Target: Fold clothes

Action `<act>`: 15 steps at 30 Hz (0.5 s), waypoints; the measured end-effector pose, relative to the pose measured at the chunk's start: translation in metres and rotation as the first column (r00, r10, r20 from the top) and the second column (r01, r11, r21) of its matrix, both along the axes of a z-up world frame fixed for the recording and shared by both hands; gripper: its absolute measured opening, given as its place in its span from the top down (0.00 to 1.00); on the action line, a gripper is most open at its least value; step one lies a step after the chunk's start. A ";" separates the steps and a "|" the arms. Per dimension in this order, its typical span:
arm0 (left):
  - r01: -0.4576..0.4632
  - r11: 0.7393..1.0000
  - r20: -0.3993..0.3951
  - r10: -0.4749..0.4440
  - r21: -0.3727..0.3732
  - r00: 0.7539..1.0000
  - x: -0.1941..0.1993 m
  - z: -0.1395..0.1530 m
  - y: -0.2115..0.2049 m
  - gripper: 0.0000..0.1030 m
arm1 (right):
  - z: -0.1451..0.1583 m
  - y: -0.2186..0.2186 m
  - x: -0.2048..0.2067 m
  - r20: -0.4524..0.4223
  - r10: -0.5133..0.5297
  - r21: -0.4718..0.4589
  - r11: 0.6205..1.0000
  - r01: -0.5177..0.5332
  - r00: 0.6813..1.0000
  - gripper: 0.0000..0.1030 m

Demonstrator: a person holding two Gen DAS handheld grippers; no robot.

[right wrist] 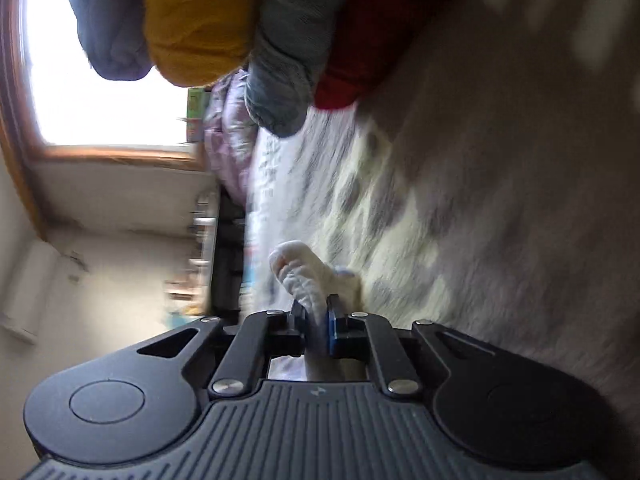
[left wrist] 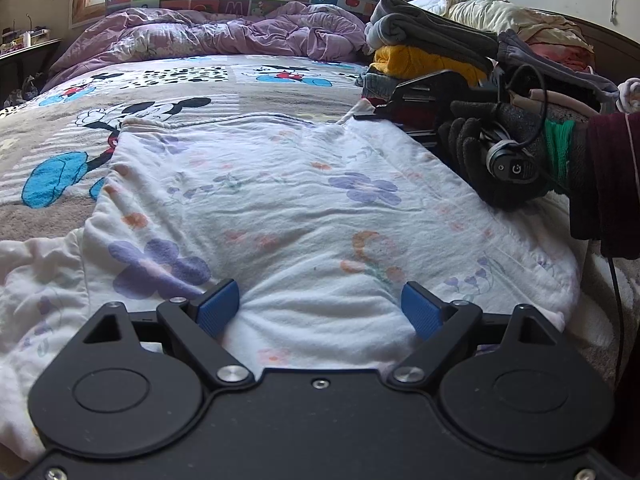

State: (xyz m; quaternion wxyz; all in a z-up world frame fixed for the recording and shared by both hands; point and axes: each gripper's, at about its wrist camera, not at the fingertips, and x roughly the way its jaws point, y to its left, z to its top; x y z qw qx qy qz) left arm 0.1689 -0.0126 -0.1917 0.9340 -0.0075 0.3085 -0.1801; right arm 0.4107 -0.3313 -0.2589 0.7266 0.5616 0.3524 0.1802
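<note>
White floral garment (left wrist: 288, 208) spread flat over cartoon-print bedspread (left wrist: 168, 92), filling frame centre in left wrist view. Purple duvet (left wrist: 224, 34) bunched at 12 o'clock; folded clothes stack (left wrist: 424, 52) at 2 o'clock. Left gripper (left wrist: 320, 310) at 6 o'clock, blue pads spread wide over cloth. Right gripper (right wrist: 318, 320) pinching garment's bunched edge, rolled sideways; gloved right hand (left wrist: 500, 152) at 3 o'clock.

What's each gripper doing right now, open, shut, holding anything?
Left gripper: open, resting over the white floral garment, gripping nothing.
Right gripper: shut on a bunched edge of the garment.
</note>
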 end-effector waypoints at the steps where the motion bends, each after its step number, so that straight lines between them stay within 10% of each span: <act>1: 0.000 1.000 0.000 0.000 0.000 1.000 0.000 0.000 0.000 0.14 | 0.009 0.003 0.001 0.008 0.004 -0.085 0.996 -0.003 1.000 0.80; 7: 0.001 1.000 -0.001 -0.001 0.002 1.000 0.000 0.000 0.000 0.14 | 0.067 0.032 -0.001 0.110 0.050 -0.578 0.816 0.023 0.993 0.47; 15: 0.002 1.000 -0.001 -0.002 0.003 1.000 0.000 0.000 0.000 0.14 | 0.103 0.064 -0.006 0.259 0.267 -0.764 0.645 0.028 0.928 0.66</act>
